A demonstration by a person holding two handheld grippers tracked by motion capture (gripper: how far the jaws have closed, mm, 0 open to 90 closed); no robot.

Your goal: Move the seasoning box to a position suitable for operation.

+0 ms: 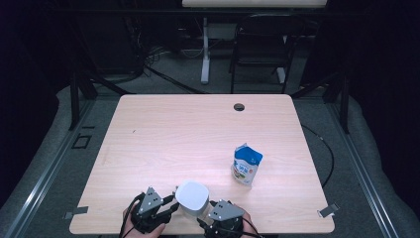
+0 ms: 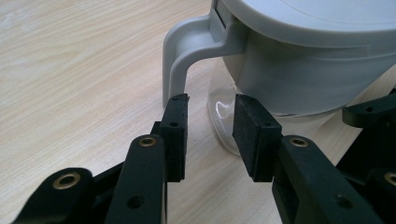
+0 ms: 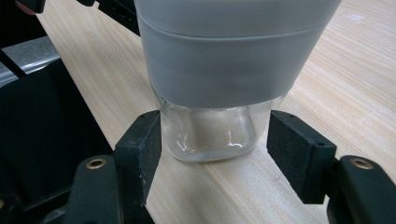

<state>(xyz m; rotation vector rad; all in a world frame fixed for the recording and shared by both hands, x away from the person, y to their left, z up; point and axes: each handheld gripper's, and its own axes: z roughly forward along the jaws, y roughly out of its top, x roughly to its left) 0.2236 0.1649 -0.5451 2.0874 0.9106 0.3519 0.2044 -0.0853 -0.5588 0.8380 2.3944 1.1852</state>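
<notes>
**Jug at the near table edge, both grippers beside it, neither gripping**

The grey-lidded jug [image 1: 192, 198] stands upright on the wooden table [image 1: 198, 129], close to the near edge and between the two grippers. Its upper body is grey and its base clear glass.

The left gripper [image 1: 174, 207] sits at the jug's handle [image 2: 180, 51]. Its jaws stand partly apart just below the handle, with nothing pressed between the pads. The right gripper [image 3: 215, 144] straddles the glass base. Its jaws are wide; the left pad lies at or against the glass, the right pad clear of it, so no grip is made.

Open tabletop lies behind and to the left. A blue and white carton [image 1: 246, 164] stands upright to the right, well apart from the jug.

The high view gives the layout and the carton. The left gripper view shows the handle and lid rim; the right gripper view shows the base and table edge.
</notes>
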